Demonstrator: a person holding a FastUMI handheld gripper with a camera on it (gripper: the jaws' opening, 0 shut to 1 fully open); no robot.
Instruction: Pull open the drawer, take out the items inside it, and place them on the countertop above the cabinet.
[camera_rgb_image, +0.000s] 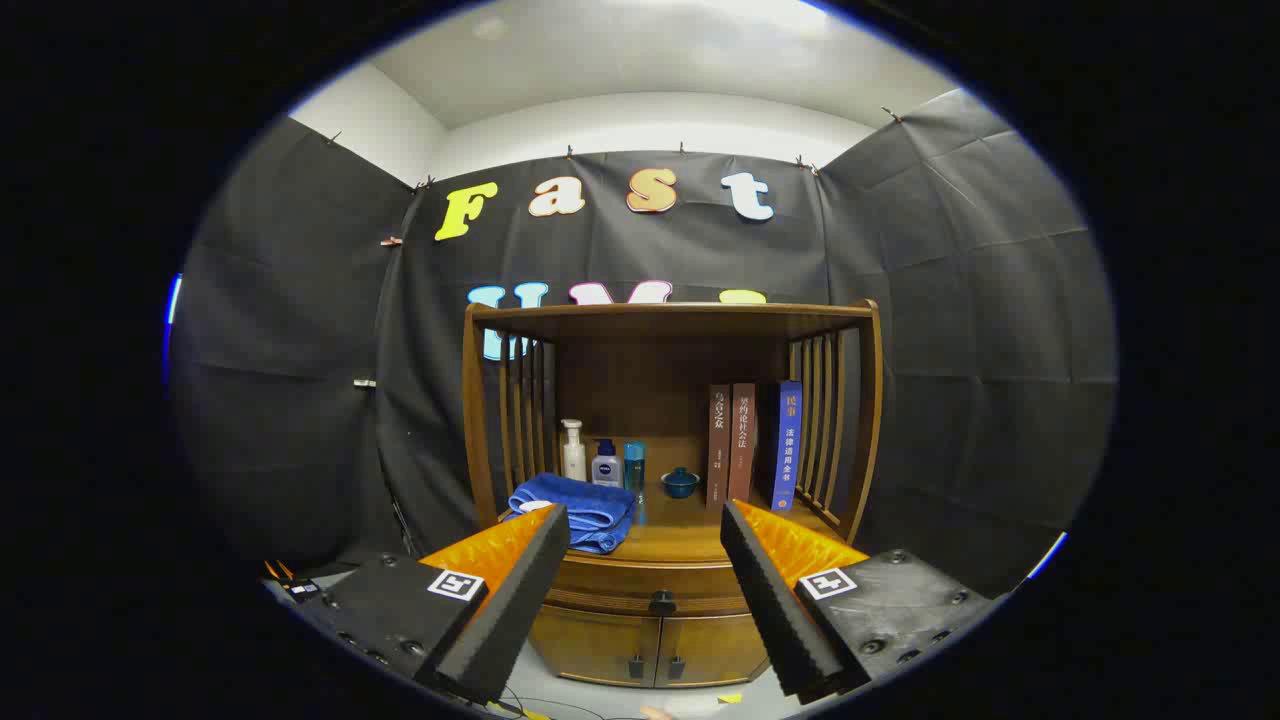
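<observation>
The gripper (645, 580) is hanging in front of the cabinet (670, 480) with its fingers (510, 600) spread wide and gripping nothing; open air is lying between the foam pads. Framed in that gap, well beyond the fingertips, the drawer (650, 583) is sitting shut, its dark knob (661, 602) facing out, with nothing standing between it and the gripper. Below it, two small doors (655, 648) are showing, their lower edges cut off.

Above the drawer, the countertop (690, 535) is offering bare wood at its middle and front edge. A folded blue towel (580, 512) is taking up its left side, partly hidden behind the left fingertip. Behind the towel, a white pump bottle (573, 452), a smaller bottle (606, 464) and a blue bottle (634, 468) are standing close together. A small blue bowl (680, 482) is sitting near the back, and three books (752, 445) are standing upright at the right, against the slatted side. Black cloth is walling the booth on all sides. What the drawer holds cannot be seen.
</observation>
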